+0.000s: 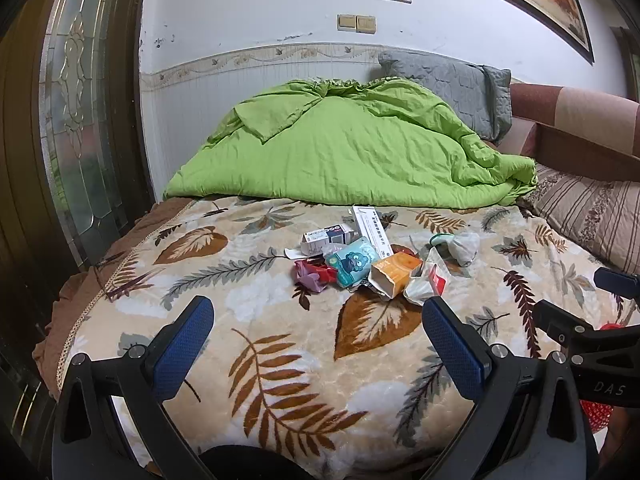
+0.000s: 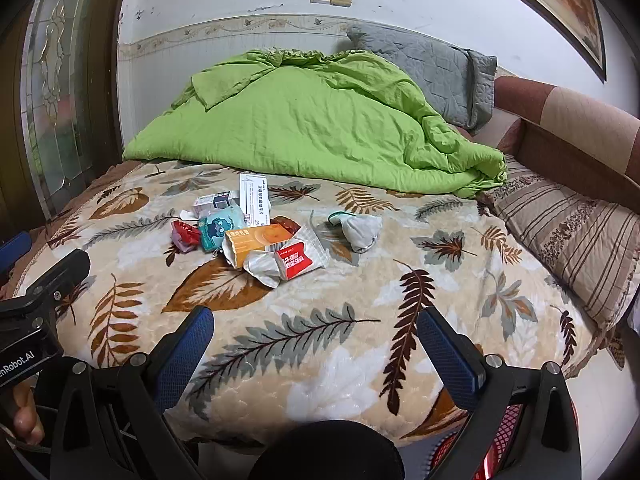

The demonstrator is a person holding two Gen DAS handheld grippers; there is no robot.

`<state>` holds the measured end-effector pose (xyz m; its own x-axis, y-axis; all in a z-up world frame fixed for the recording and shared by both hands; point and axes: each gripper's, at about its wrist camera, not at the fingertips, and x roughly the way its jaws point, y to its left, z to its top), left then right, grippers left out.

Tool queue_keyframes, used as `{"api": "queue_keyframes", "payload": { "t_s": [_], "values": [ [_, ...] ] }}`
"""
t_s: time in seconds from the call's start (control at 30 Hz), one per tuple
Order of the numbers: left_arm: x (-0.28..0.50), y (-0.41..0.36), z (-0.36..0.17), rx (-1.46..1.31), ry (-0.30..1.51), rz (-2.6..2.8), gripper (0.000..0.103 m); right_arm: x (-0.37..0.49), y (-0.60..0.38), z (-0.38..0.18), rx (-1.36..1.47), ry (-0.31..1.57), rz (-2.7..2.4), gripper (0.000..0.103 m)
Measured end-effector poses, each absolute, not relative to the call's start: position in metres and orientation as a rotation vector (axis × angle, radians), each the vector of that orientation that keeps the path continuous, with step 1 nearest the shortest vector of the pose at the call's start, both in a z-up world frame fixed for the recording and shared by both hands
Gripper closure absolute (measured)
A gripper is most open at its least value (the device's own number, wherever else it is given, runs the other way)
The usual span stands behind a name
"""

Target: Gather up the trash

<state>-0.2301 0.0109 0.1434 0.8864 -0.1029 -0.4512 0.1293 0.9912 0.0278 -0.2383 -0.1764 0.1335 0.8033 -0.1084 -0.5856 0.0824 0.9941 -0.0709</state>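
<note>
Materials and surface finish: bed, litter, grippers

The blanket [image 2: 320, 332] is plush, embossed cloth with a soft sheen; the green quilt [image 2: 304, 120] is matt, creased cloth; the grey pillow [image 2: 432, 64] is quilted, matt fabric. The orange box [image 2: 256, 242] and white box [image 2: 254, 196] are smooth printed card. The red-and-white wrapper [image 2: 296, 260] is crinkled, glossy film; the teal packet [image 2: 220, 226] is glossy plastic. The left gripper [image 1: 318, 338] and right gripper [image 2: 316, 344] are matt black plastic with metal screws; their blue pads [image 2: 182, 354] carry a fine textured rubber-like finish.
</note>
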Motion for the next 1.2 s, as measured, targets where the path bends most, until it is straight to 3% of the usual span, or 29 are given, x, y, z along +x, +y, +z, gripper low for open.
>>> {"api": "queue_keyframes", "payload": {
  "t_s": [0.33, 0.6, 0.7, 0.87, 1.03, 1.2],
  "values": [
    [-0.233, 0.012, 0.147, 0.051, 0.474, -0.123, 0.000, -0.240, -0.180, 0.135, -0.016, 0.644, -0.088, 0.000],
    [-0.199, 0.033, 0.143, 0.001, 0.583, -0.164, 0.000, -0.205, -0.210, 0.125, 0.232, 0.772, 0.055, 0.001],
    [-0.184, 0.040, 0.137, 0.003, 0.611, -0.168, 0.000, -0.179, -0.217, 0.112, 0.313, 0.833, 0.097, 0.003],
    [-0.153, 0.052, 0.126, -0.054, 0.678, -0.189, 0.000, -0.135, -0.229, 0.090, 0.445, 0.919, 0.132, 0.016],
    [-0.117, 0.061, 0.112, -0.132, 0.777, -0.208, 0.020, -0.089, -0.238, 0.064, 0.607, 0.995, 0.132, 0.020],
    [-0.087, 0.070, 0.098, -0.210, 0.846, -0.217, 0.030, -0.051, -0.239, 0.042, 0.693, 1.041, 0.096, 0.024]
  ]
}}
